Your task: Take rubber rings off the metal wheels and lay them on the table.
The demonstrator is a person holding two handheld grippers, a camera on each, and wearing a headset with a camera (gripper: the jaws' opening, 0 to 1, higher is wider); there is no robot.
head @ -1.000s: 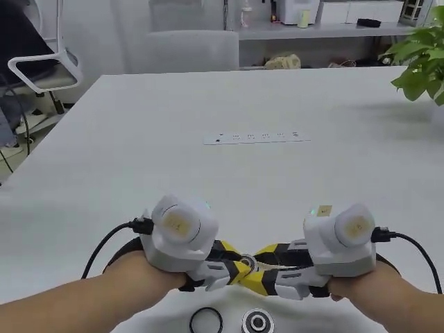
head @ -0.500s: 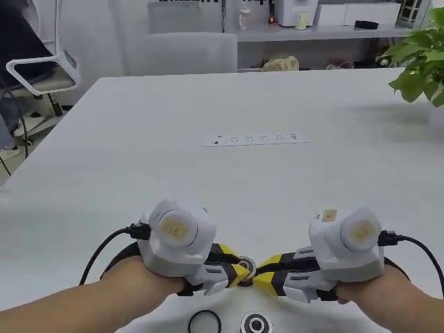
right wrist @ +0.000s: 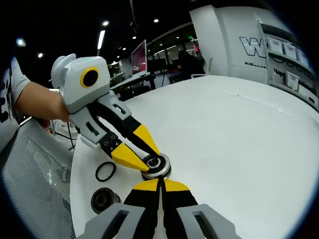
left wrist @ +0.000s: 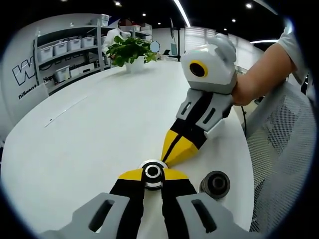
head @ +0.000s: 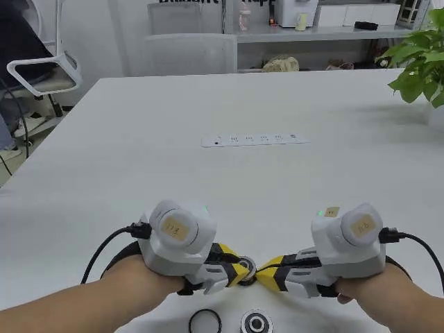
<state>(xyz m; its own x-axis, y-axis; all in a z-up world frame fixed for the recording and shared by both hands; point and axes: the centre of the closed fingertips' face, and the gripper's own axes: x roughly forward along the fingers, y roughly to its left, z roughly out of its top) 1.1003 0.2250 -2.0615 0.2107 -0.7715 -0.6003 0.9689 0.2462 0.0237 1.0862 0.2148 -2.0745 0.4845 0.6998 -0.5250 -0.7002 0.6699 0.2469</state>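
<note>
A small metal wheel (head: 248, 266) with a dark rubber ring around its rim hangs just above the table's near edge. My left gripper (head: 238, 270) is shut on it, its yellow tips clamping the wheel (left wrist: 153, 170) from both sides. My right gripper (head: 263, 273) comes in from the right with its jaws together (right wrist: 160, 183), pinching at the rim of the wheel (right wrist: 157, 165). A loose black rubber ring (head: 206, 321) lies flat on the table below the left gripper. Beside that ring stands a second wheel (head: 257, 323), also seen next to the ring (right wrist: 105, 171) as a dark wheel (right wrist: 103, 199).
The white table (head: 229, 187) stretches far ahead, with a flush socket strip (head: 253, 139) in its middle. A potted plant (head: 420, 66) stands at the far right. An office chair (head: 43, 69) sits off the far left corner. A mesh chair back (left wrist: 279, 149) is close behind the table edge.
The right gripper has drawn a little to the right, so the two grippers' tips no longer overlap and now meet point to point at the wheel. The left gripper has held still.
</note>
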